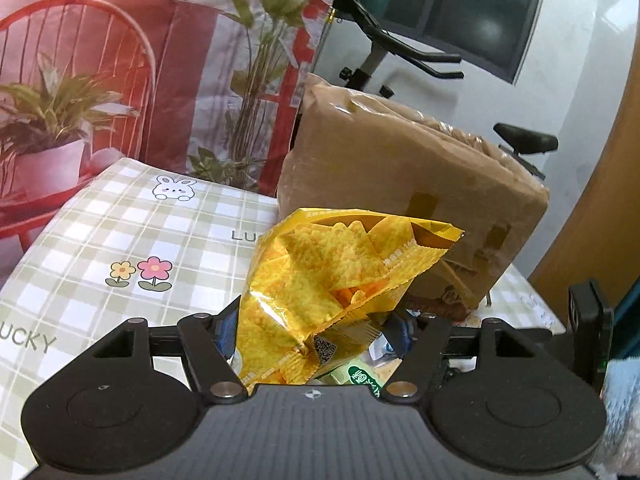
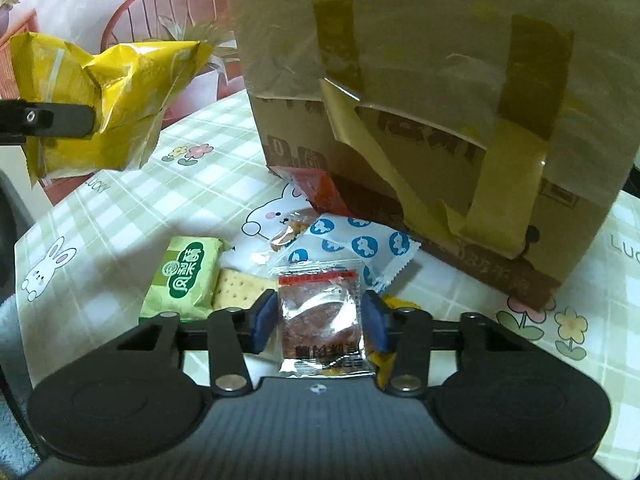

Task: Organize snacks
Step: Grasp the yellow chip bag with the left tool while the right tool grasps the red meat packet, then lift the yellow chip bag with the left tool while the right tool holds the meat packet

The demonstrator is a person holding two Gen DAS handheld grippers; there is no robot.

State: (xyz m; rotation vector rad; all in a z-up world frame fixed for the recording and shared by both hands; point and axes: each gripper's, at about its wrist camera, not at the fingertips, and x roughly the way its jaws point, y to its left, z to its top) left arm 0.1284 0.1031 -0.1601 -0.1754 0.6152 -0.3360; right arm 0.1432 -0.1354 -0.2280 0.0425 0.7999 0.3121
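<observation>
A yellow chip bag [image 1: 328, 272] hangs crumpled above the table, and my left gripper [image 1: 316, 330] is shut on its lower part. The same bag [image 2: 108, 112] shows at the upper left of the right wrist view, pinched by a black finger [image 2: 60, 120]. My right gripper [image 2: 320, 320] is low over the table, its blue pads [image 2: 264, 320] against both sides of a small silver packet [image 2: 320, 300] with dark red contents. Around it lie a green packet [image 2: 184, 280], a cracker [image 2: 240, 292], a white packet with blue dots [image 2: 356, 248] and a red packet [image 2: 320, 192].
A tall taped cardboard box [image 2: 420, 100] stands on the checked tablecloth [image 2: 120, 220] just behind the snacks; the box [image 1: 400, 160] is also right of the lifted bag. A printed backdrop [image 1: 120, 80] hangs behind the table. An exercise bike [image 1: 380, 48] stands beyond it.
</observation>
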